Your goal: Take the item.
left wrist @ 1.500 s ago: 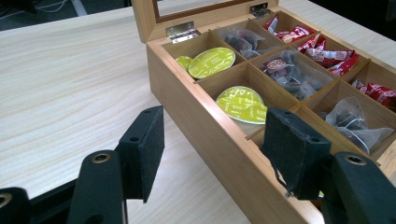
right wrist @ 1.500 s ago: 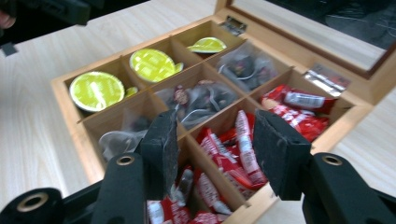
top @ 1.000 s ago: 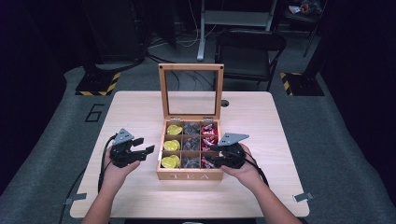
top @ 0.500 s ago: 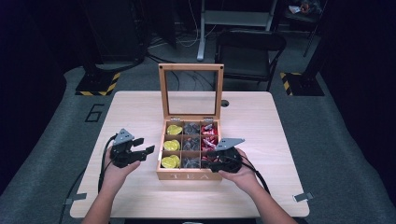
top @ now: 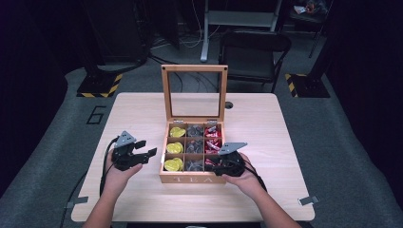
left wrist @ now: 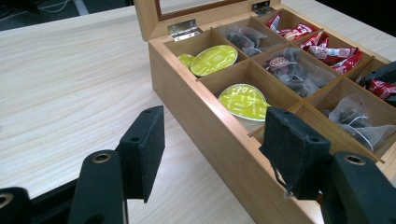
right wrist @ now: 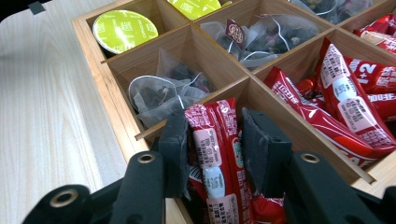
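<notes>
The light wooden table [top: 142, 114] carries one thing directly on its top: an open wooden tea box [top: 192, 179], standing just below the middle of the tabletop, toward six o'clock. Its glazed lid [top: 194, 92] stands upright at the box's twelve o'clock edge. The box's front wall, lettered TEA, faces six o'clock. A small dark round hole [top: 229, 105] sits in the tabletop at about one o'clock from the box. Bare wood stretches to nine o'clock and three o'clock of the box. The table stands on grey floor [top: 342, 142].
</notes>
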The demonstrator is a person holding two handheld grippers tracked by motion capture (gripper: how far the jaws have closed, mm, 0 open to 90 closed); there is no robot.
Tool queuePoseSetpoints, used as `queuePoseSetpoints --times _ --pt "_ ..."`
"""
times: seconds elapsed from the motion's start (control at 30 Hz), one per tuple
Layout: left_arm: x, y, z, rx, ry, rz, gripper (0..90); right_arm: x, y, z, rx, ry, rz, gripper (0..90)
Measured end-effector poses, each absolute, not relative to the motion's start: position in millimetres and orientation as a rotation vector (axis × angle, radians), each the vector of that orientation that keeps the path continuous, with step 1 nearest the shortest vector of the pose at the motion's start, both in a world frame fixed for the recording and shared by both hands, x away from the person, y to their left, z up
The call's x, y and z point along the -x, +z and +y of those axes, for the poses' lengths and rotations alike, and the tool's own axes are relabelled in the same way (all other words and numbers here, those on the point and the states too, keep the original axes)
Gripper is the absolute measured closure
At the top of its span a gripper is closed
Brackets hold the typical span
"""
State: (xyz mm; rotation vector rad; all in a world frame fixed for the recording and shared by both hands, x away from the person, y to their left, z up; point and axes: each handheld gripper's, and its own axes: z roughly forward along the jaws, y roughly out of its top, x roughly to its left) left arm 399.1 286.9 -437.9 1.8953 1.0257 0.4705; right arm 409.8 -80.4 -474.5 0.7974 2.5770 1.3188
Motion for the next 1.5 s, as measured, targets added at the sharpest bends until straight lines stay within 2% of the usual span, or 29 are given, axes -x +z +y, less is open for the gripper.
queuePoseSetpoints --times 0.3,0.73,1.5 --pt "-399.1 -438.3 286.8 -1.896 0.471 1.027 39.2 -410.1 -475.7 -81.0 -0.780 1.328 2.588 67.7" --pt "-398.9 -438.9 286.7 -1.897 0.477 1.026 39.1 -409.0 -469.0 -83.7 -0.766 1.338 2.566 68.5" --pt "-398.8 -438.7 288.3 -1.896 0.477 1.033 39.2 -410.1 -435.1 -94.0 -0.735 1.419 2.470 68.8"
